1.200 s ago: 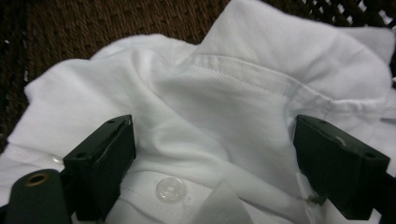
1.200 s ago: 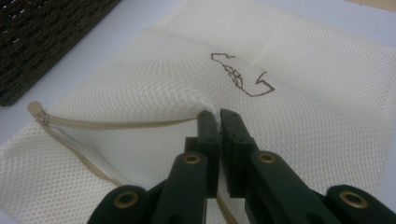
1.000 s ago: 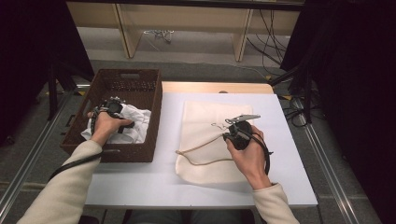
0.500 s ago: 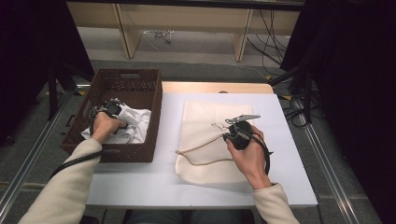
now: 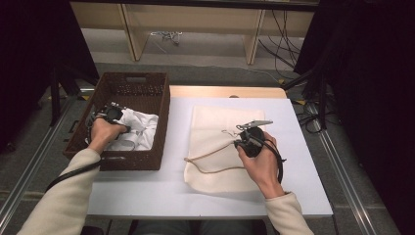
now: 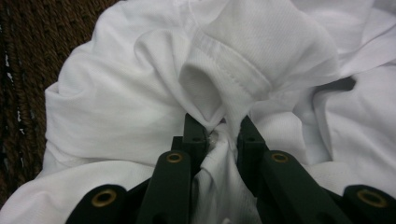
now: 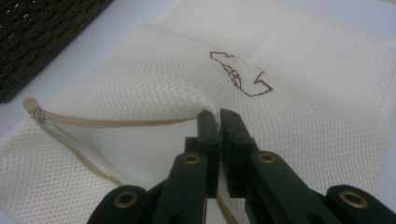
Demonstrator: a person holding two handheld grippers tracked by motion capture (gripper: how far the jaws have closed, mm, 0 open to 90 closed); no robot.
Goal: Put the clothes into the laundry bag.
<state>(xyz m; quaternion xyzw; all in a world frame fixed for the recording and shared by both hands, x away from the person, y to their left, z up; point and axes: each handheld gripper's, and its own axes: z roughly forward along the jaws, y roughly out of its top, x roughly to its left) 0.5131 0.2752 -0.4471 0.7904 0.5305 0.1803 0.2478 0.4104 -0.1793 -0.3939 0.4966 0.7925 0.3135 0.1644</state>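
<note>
A crumpled white garment [image 5: 137, 127] lies in the brown wicker basket [image 5: 147, 161] at the table's left. My left gripper [image 5: 113, 115] is down in the basket; its jaws have just been closing and now pinch a fold of the white garment [image 6: 224, 93] between the pads. A cream mesh laundry bag [image 5: 215, 147] with a tan zipper [image 7: 93, 122] lies flat on the white table. My right gripper [image 5: 240, 143] is shut on the upper layer of the mesh bag [image 7: 140, 84] by the zipper opening, lifting it slightly.
The white table [image 5: 293, 191] has bare surface at the front and right of the bag. A small label [image 7: 240, 74] with brown stitching sits on the mesh. Cables and shelf legs stand on the floor beyond the table.
The left hand has shifted slightly within the basket, toward the garment's left part. The right hand and bag have not moved.
</note>
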